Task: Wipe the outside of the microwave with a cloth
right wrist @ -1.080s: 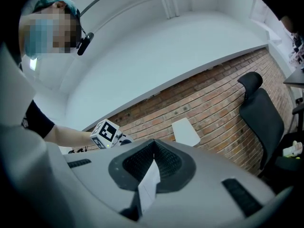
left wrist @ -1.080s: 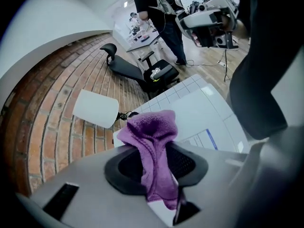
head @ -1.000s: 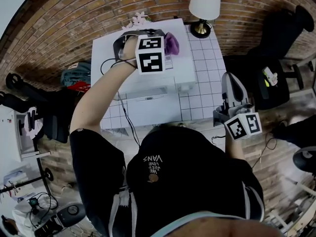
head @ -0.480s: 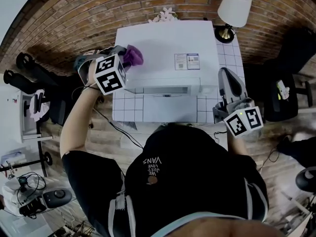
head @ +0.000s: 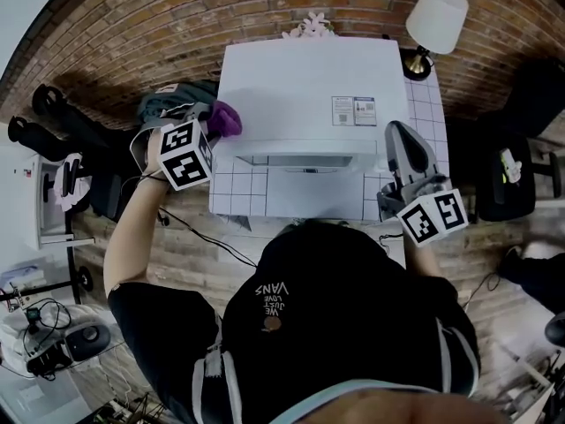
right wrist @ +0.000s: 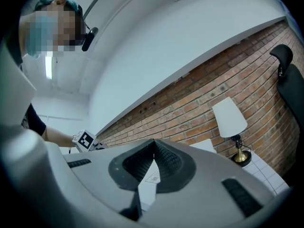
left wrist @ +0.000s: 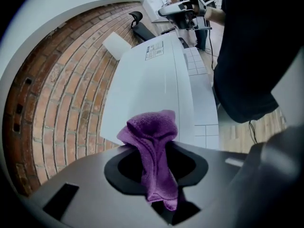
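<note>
The left tool (head: 208, 118) is clamped on a purple cloth (left wrist: 151, 133): the left gripper view shows the fabric pinched between the jaws, bunched above them and hanging down in a fold below. In the head view the cloth sits at the microwave's (head: 309, 78) 9 o'clock, right at the left edge of its white top, near the front corner; whether it presses on the surface cannot be told. The microwave stands on a white tiled bench (head: 237, 184) against a brick wall (head: 132, 25), with a label (head: 355, 110) on its top toward 3 o'clock. The right tool (right wrist: 154, 142) is closed and empty, its ribbed pads meeting at the tips, with a narrow gap lower down. It hangs at the microwave's 4 o'clock, beside the right front corner and apart from the cloth. A lamp (head: 439, 18) with a white shade stands at the microwave's 2 o'clock.
</note>
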Demonstrator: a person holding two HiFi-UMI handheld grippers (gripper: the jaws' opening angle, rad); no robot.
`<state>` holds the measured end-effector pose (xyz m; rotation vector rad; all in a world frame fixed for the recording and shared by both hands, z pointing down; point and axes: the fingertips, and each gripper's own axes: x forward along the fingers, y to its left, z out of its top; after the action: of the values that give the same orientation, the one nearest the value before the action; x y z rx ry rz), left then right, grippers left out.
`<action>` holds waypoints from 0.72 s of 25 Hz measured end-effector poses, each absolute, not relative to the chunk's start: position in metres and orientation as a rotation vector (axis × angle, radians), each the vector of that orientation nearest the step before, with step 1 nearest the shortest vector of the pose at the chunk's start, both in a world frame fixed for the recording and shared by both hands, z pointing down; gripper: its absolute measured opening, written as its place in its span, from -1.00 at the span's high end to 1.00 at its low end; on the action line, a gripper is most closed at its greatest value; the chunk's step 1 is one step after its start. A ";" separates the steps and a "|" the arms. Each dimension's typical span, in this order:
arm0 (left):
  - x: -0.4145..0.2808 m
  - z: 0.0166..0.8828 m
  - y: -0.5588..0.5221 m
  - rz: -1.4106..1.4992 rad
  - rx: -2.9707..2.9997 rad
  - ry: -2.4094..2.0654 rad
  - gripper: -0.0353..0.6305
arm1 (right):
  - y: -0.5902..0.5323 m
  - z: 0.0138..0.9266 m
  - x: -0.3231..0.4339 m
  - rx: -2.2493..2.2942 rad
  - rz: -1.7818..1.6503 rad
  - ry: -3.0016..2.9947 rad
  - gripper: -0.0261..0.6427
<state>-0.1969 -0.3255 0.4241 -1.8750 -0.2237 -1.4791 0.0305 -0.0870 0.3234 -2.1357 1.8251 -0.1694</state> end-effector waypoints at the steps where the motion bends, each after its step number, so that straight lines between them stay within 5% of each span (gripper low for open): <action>1: -0.193 0.426 -0.322 -1.474 -1.869 -0.240 0.51 | -0.085 0.323 0.031 -2.139 -0.168 1.820 0.92; 18: -0.021 0.428 -0.179 -1.186 -1.747 -0.565 0.51 | 0.015 0.330 0.074 -2.265 -0.140 1.612 0.93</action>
<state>-0.0209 -0.1789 0.4279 -1.7470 -0.5647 -1.1859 0.0740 0.0148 0.3299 -2.2651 1.6122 -0.1404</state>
